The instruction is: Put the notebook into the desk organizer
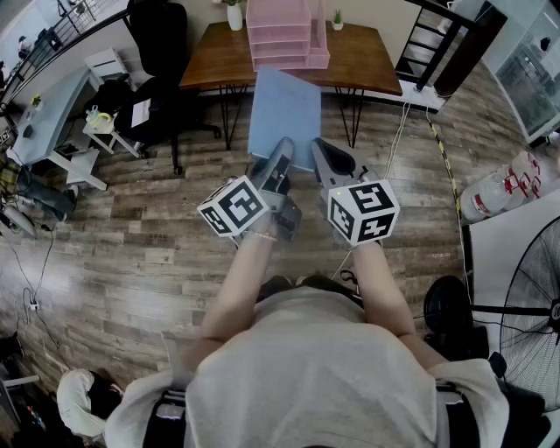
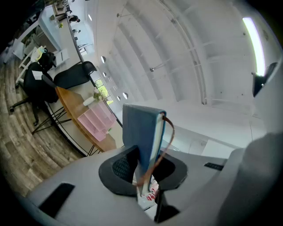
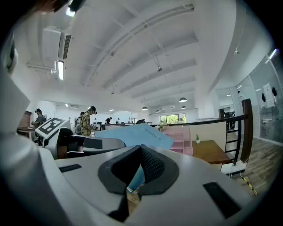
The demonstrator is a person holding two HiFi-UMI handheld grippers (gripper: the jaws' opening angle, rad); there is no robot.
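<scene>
I hold a blue notebook (image 1: pixel 284 118) out in front of me over the wooden floor, short of the brown desk (image 1: pixel 367 61). The pink desk organizer (image 1: pixel 284 35) stands on that desk. My left gripper (image 1: pixel 278 166) is shut on the notebook's near edge at the left. My right gripper (image 1: pixel 325 162) is shut on the same edge at the right. In the left gripper view the notebook (image 2: pixel 141 132) stands edge-on between the pads, a brown ribbon looping from it, with the organizer (image 2: pixel 95 121) beyond. In the right gripper view the notebook (image 3: pixel 137 134) lies nearly flat ahead of the gripper (image 3: pixel 137 170).
A black office chair (image 1: pixel 157 35) stands left of the desk, with a white table (image 1: pixel 52 114) further left. A white pot (image 1: pixel 234 16) and a small plant (image 1: pixel 338 19) sit on the desk. A floor fan (image 1: pixel 534 324) and water bottles (image 1: pixel 499 188) are at my right.
</scene>
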